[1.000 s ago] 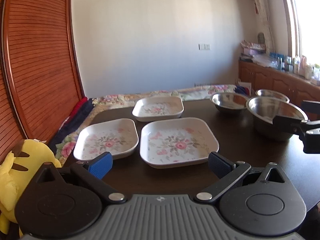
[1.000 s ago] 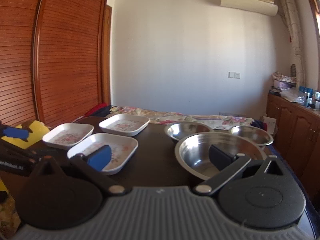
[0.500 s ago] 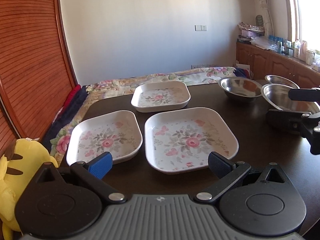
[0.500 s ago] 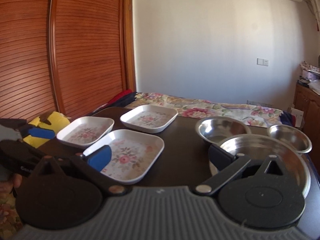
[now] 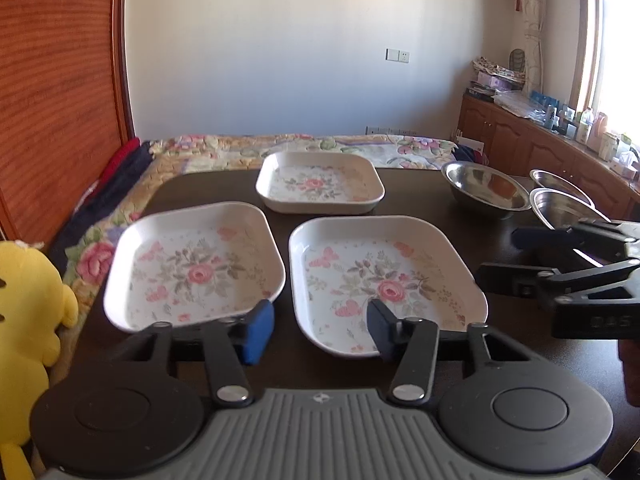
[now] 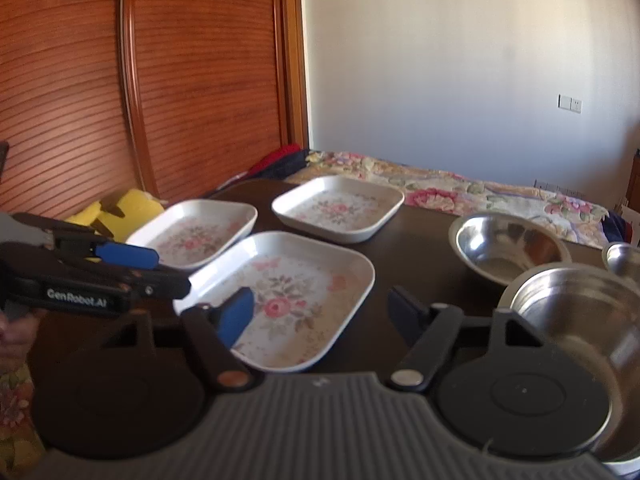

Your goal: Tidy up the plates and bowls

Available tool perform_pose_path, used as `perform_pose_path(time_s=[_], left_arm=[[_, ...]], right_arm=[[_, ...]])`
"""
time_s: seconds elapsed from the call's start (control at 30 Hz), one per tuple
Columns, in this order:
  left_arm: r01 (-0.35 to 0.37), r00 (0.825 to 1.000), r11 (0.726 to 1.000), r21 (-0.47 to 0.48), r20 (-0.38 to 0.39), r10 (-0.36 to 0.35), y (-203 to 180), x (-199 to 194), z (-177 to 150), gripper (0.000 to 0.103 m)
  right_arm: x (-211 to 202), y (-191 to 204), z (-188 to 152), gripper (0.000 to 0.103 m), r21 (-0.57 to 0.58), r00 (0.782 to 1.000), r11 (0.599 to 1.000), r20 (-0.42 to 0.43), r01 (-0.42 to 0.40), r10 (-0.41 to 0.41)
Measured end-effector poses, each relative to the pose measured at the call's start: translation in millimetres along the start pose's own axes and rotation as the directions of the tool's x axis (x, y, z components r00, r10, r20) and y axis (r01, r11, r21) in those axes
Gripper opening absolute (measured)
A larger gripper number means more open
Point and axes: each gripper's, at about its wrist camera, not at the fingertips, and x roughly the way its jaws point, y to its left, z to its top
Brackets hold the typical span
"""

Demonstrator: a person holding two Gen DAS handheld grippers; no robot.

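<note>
Three white floral plates lie on the dark table point(image 5: 420, 196): a left plate point(image 5: 196, 268), a larger right plate point(image 5: 384, 280) and a far plate point(image 5: 320, 182). Three steel bowls stand to the right: a middle one point(image 6: 508, 248), a large one point(image 6: 580, 312) and a small one point(image 6: 624, 256). My left gripper point(image 5: 320, 330) hovers over the near edges of the two front plates. Its jaws are closing and press on nothing. My right gripper point(image 6: 320, 308) hangs over the near right edge of the larger plate point(image 6: 296, 292). Its jaws are closing too, gripping nothing.
A yellow plush toy point(image 5: 24, 312) sits off the table's left edge. A floral quilt point(image 5: 320, 146) lies behind the table. A slatted wooden door point(image 6: 160, 80) stands at the left, and a cabinet with bottles point(image 5: 560, 140) at the right. Each gripper shows in the other's view.
Both grippers have moved forward over the plates, and both pairs of jaws have narrowed. The right wrist view has swung left, from the bowls toward the plates.
</note>
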Motion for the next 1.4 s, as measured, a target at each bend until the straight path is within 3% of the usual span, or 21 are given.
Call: perform_pose_path(time_s=[0.07, 0.2, 0.37, 0.87, 1.13, 1.4], left_arm=[[0.005, 1.000, 1.000, -0.005, -0.002, -0.005, 1, 2, -2, 0.046], [0.012, 1.000, 1.000, -0.017, -0.006, -0.012, 4, 7, -4, 0.042], [0.010, 1.000, 1.000, -0.021, -0.025, -0.010, 5, 15, -7, 0.024], [0.014, 0.999, 0.999, -0.041, -0.031, -0.015, 11, 27, -7, 0.020], [0.007, 1.000, 0.999, -0.040, -0.018, -0.008, 12, 30, -6, 0.014], [-0.006, 1.000, 1.000, -0.028, -0.016, 0.005, 12, 31, -7, 0.014]], right_arm=[[7, -3, -2, 0.060, 0.019, 1.000, 1.000, -0.029, -0.005, 0.006], [12, -6, -6, 0.057, 0.030, 0.998, 1.000, -0.059, -0.004, 0.006], [18, -5, -7, 0.048, 0.017, 0.996, 1.000, -0.087, 0.000, 0.002], [30, -5, -8, 0.045, 0.043, 0.992, 0.999, -0.129, 0.005, 0.001], [36, -8, -9, 0.029, 0.054, 0.989, 0.999, -0.146, 0.008, 0.000], [39, -10, -11, 0.026, 0.053, 0.989, 0.999, -0.148, 0.008, 0.000]])
